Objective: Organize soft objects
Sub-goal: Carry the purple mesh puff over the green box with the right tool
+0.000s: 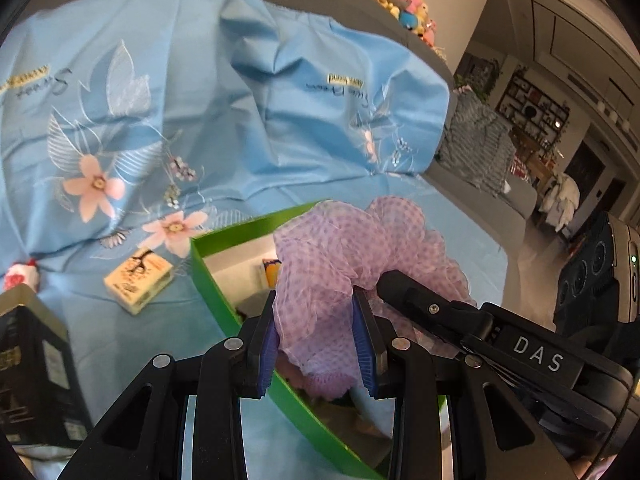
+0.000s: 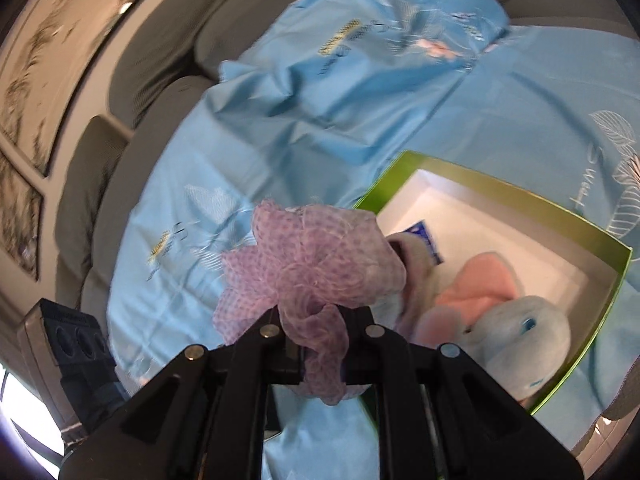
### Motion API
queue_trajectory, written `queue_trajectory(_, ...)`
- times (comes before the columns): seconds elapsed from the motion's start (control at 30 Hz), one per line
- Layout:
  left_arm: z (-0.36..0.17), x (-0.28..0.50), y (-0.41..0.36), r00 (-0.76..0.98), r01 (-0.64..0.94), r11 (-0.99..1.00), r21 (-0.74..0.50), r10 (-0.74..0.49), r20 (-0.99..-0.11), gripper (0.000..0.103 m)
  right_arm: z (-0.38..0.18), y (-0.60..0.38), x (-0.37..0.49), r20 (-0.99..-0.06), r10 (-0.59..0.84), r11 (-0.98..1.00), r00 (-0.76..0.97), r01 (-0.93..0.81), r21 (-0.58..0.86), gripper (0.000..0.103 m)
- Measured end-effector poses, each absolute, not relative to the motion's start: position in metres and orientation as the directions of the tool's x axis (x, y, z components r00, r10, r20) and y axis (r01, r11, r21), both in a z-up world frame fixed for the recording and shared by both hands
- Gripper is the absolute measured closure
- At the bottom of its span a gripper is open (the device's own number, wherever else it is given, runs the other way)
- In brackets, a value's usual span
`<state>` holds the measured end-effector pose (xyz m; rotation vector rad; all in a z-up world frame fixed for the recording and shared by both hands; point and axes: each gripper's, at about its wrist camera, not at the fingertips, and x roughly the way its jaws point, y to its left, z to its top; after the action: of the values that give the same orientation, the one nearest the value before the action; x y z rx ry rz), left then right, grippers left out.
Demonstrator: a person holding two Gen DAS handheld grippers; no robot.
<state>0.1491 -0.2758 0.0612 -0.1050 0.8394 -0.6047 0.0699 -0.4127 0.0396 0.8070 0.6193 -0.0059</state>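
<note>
Carrying: both grippers held one lilac mesh bath pouf between them, above the near edge of the green box on the blue sheet-covered sofa.
Left gripper: its jaws pinched a fold of the pouf's netting, blue pads pressed into it.
Right gripper: its jaws were squeezed on a twisted tail of the same pouf, the ruffles bunched ahead of them.
Doing it well: the pouf probably belonged in the box, so both grippers should travel together over the white floor, lower it, and only then part the jaws, or the net may stretch or snag.
Inside the box: a pale blue and pink plush toy filled the near end; free floor lay at the far end.
In the way: the green wall beneath the pouf, and the plush.
Around: a small cream carton, a black box, plush toys along the sofa back.
</note>
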Motion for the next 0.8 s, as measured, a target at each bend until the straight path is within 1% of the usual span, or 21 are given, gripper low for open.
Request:
queue_trajectory(0.13, 0.051, 0.153, -0.285, 0.497, 0.470, 0.828, -0.306, -0.535, -0.683, 0.069, 0.029, -0.423, 0.074, -0.542, 0.181, 0.694, 0.820, 0.284, 0.661, 0.090)
queue_trajectory(0.33, 0.041, 0.160, -0.293, 0.483, 0.468, 0.833, -0.296, -0.522, -0.703, 0.069, 0.024, -0.428, 0.080, -0.590, 0.084, 0.726, 0.803, 0.356, 0.588, 0.088)
queue_trajectory(0.5, 0.031, 0.169, -0.295, 0.481, 0.448, 0.845, -0.290, -0.502, -0.719, 0.069, 0.016, -0.437, 0.081, -0.611, 0.052, 0.725, 0.790, 0.391, 0.567, 0.087)
queue_trajectory(0.63, 0.022, 0.174, -0.295, 0.478, 0.430, 0.859, -0.278, -0.478, -0.737, 0.069, 0.011, -0.444, 0.083, -0.644, -0.009, 0.726, 0.765, 0.448, 0.522, 0.082)
queue_trajectory(0.73, 0.015, 0.177, -0.295, 0.466, 0.416, 0.863, -0.287, -0.473, -0.748, 0.069, 0.009, -0.447, 0.082, -0.643, -0.006, 0.723, 0.765, 0.448, 0.526, 0.080)
queue_trajectory(0.8, 0.012, 0.177, -0.294, 0.461, 0.411, 0.866, -0.286, -0.468, -0.754, 0.069, 0.009, -0.448, 0.083, -0.645, -0.006, 0.724, 0.764, 0.448, 0.525, 0.071)
